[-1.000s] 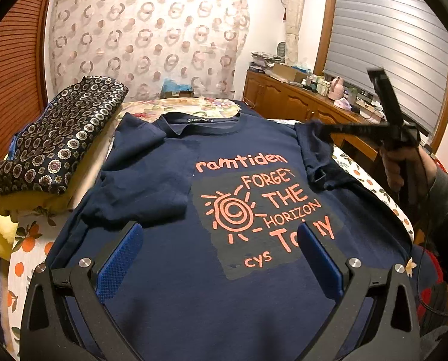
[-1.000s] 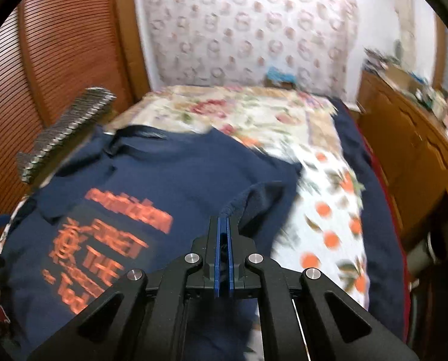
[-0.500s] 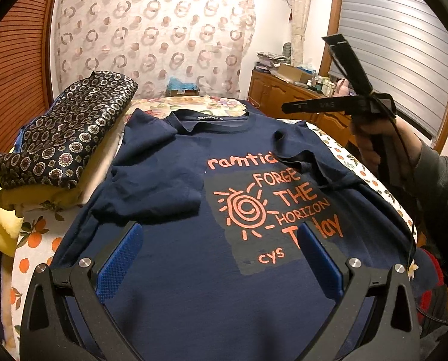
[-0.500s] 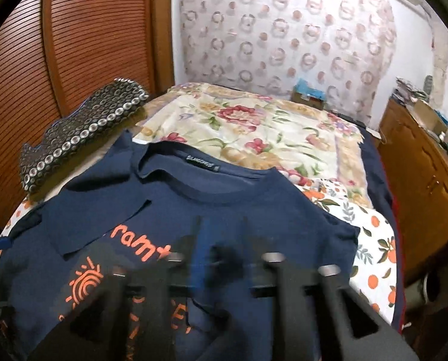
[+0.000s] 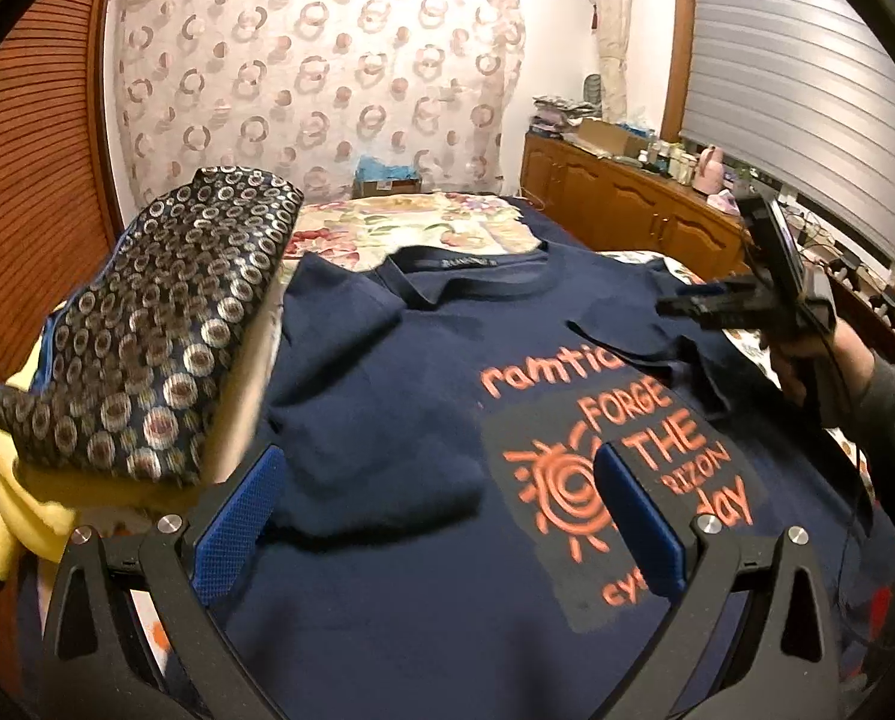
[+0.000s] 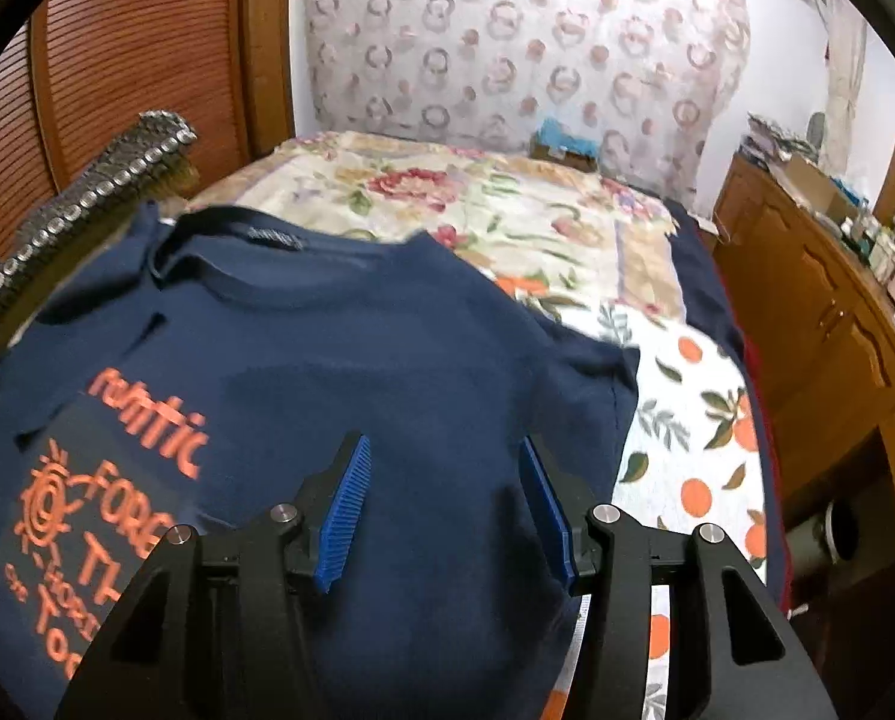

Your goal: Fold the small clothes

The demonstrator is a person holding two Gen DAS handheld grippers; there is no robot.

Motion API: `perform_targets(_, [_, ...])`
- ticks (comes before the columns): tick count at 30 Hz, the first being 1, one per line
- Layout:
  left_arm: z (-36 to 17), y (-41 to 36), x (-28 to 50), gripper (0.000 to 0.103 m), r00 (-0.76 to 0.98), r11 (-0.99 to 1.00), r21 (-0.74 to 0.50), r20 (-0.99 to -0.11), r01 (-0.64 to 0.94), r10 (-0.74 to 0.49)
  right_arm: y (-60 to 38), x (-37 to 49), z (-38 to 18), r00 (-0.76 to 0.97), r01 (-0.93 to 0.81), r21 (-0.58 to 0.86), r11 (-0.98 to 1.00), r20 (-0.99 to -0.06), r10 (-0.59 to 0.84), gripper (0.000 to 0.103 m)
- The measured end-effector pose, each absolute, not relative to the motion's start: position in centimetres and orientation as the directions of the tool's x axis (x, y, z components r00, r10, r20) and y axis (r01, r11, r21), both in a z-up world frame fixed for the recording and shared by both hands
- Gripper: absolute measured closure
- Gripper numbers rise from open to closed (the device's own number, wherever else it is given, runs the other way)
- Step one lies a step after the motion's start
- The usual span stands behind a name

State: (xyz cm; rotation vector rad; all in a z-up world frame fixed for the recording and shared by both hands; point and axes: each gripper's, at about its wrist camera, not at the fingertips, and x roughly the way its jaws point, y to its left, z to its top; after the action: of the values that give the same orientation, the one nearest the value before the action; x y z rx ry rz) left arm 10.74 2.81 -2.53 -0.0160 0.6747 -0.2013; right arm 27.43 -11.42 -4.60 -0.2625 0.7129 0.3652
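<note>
Released from the right tool point(image 6: 444, 501), whose jaws have just been opening, the navy T-shirt point(image 6: 351, 360) lies under both spread tools.

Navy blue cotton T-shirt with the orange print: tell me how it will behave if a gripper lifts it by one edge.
The navy blue cotton T-shirt will probably hang limp, since its folded-in sleeve already lies soft and creased. It looks light, thin fabric lying flat on the floral bedspread. The ribbed blue fingers should hold it without much slipping.

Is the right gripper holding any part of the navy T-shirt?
No: the right gripper is open, its blue fingers apart above the navy T-shirt.
</note>
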Motion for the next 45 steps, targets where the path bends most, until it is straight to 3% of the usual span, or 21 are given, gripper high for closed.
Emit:
perform_targets(11, [-1.2, 3.6, 17.7, 0.0, 0.741, 0.988, -0.017, -0.66, 0.153, -0.126, -11.1, 29.0, -5.4, 0.677, -0.424, -0.102, 0.9, -0.696, 0.24, 0.049])
perform_targets(19, [-1.2, 3.1, 22.6, 0.015, 0.699, 0.982, 0.034, -0.707, 0.188, -0.109, -11.9, 29.2, -6.0, 0.67, -0.428, -0.077, 0.901, -0.696, 0.259, 0.047])
perform_targets(23, [-1.7, 3.0, 25.3, 0.037, 0.66, 0.978, 0.048, -0.744, 0.205, -0.102, -12.1, 29.0, -6.1, 0.67, -0.428, -0.074, 0.901, -0.695, 0.262, 0.047])
perform_targets(26, [-1.8, 3.0, 27.0, 0.044, 0.644, 0.977, 0.058, -0.76, 0.204, -0.089, -12.1, 28.9, -6.1, 0.672, -0.427, -0.076, 0.901, -0.693, 0.26, 0.047])
perform_targets(37, [-4.3, 3.0, 31.2, 0.057, 0.55, 0.979, 0.079, -0.834, 0.19, -0.04, -12.3, 28.9, -6.1, 0.67, -0.429, -0.071, 0.9, -0.693, 0.265, 0.047])
perform_targets(45, [-6.1, 2.4, 32.2, 0.058, 0.501, 0.974, 0.107, -0.865, 0.2, -0.007, -12.3, 28.9, -6.1, 0.67, -0.43, -0.072, 0.9, -0.693, 0.265, 0.047])
